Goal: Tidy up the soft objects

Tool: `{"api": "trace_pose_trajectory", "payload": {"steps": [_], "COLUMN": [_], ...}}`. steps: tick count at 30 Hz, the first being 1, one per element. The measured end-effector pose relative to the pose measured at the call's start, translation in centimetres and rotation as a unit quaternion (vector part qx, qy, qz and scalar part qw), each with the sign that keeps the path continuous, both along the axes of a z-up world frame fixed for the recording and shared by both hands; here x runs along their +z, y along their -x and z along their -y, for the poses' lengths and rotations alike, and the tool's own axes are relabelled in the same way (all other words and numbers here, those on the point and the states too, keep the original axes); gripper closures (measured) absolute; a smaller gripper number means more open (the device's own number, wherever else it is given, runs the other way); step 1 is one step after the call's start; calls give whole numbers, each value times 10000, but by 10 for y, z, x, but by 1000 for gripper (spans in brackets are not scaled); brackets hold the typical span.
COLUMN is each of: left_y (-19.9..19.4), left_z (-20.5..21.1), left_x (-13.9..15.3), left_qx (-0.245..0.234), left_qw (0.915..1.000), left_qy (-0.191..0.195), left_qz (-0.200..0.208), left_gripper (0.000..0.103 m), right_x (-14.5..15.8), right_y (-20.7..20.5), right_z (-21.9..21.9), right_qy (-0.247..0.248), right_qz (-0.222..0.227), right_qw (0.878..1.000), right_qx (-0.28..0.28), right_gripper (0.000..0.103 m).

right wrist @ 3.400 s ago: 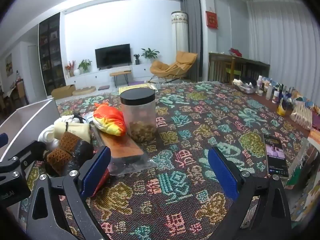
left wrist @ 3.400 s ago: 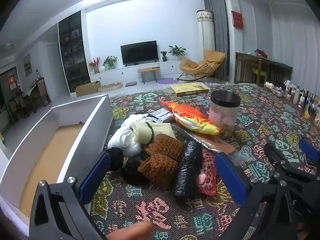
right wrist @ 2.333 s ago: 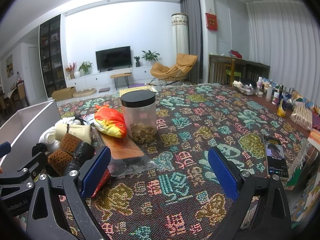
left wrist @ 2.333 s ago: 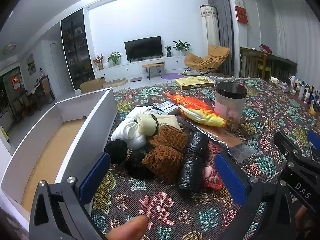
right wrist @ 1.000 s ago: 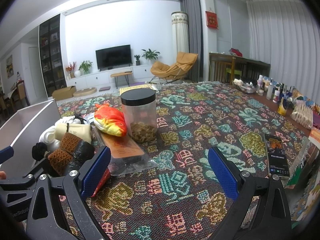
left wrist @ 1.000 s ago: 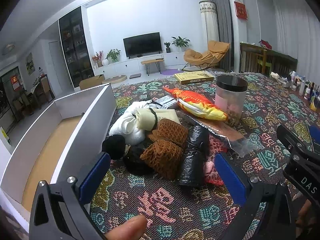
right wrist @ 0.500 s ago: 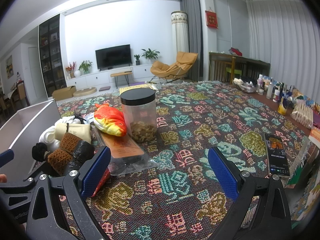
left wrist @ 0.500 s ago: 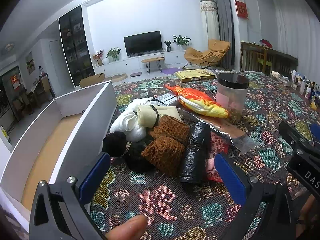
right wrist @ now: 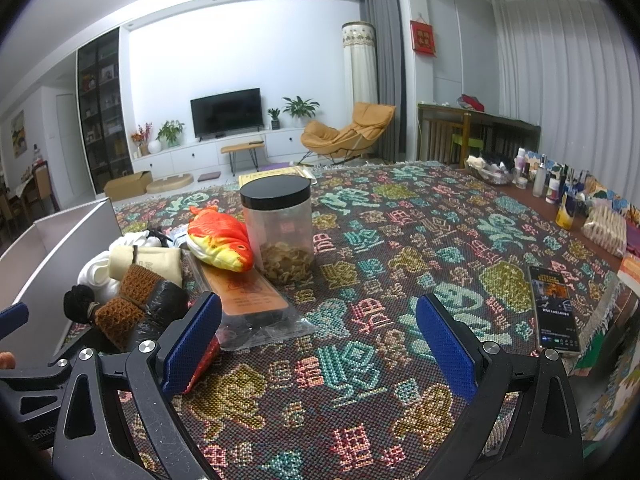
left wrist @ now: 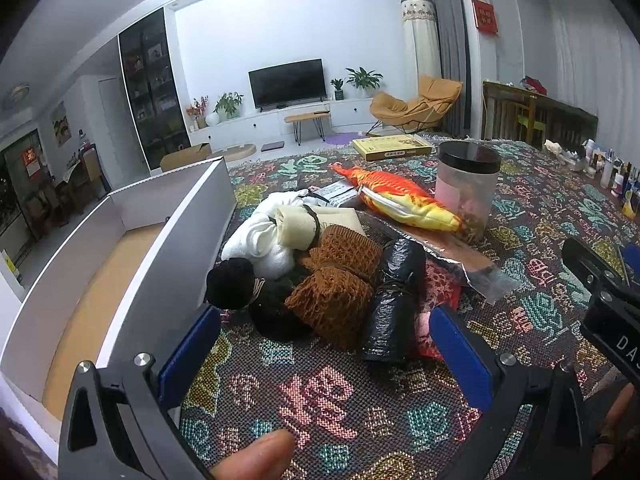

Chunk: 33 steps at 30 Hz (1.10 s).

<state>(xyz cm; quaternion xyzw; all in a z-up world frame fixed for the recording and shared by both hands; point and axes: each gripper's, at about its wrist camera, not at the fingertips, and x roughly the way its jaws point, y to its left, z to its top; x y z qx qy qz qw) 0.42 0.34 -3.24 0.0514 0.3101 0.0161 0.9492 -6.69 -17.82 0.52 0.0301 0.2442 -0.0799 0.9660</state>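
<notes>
A pile of soft things lies on the patterned cloth: a brown knit bundle (left wrist: 336,280), a black shiny roll (left wrist: 394,300), a black ball (left wrist: 230,282), white cloth (left wrist: 260,240), a cream roll (left wrist: 304,222), a red mesh piece (left wrist: 440,290) and a plush fish (left wrist: 400,200). My left gripper (left wrist: 324,344) is open and empty, just short of the pile. My right gripper (right wrist: 318,340) is open and empty, to the right of the pile (right wrist: 132,300), over bare cloth. The fish (right wrist: 220,242) also shows in the right wrist view.
A white open box (left wrist: 188,216) stands left of the pile. A clear jar with a black lid (right wrist: 280,228) and a flat plastic packet (right wrist: 248,300) lie by the fish. A phone (right wrist: 554,308) lies at the right edge, with bottles (right wrist: 552,184) behind it. A yellow box (left wrist: 392,146) sits at the far edge.
My left gripper has crept slightly closer to the pile. My right gripper has hardly moved. Both stay open.
</notes>
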Motion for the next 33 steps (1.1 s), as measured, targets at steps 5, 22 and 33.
{"api": "trace_pose_trajectory", "payload": {"steps": [5,22,33], "left_y": [0,-2,-4], "left_z": [0,-1,-2], "left_x": [-1,-10,-12], "left_qx": [-1,-38,-23], "left_qw": [10000,9998,9995], "left_qy": [0,-12,42], "left_qz": [-18,-170,-298], "left_gripper": [0,0,0], "right_x": [0,0,-7], "right_y": [0,-1,0], "right_z": [0,1,1], "right_qy": [-5,-13,-76], "right_qz": [-7,-19,-80], "right_qw": [10000,10000,9999], "right_qx": [-1,0,-20], "right_gripper": [4,4,4]}}
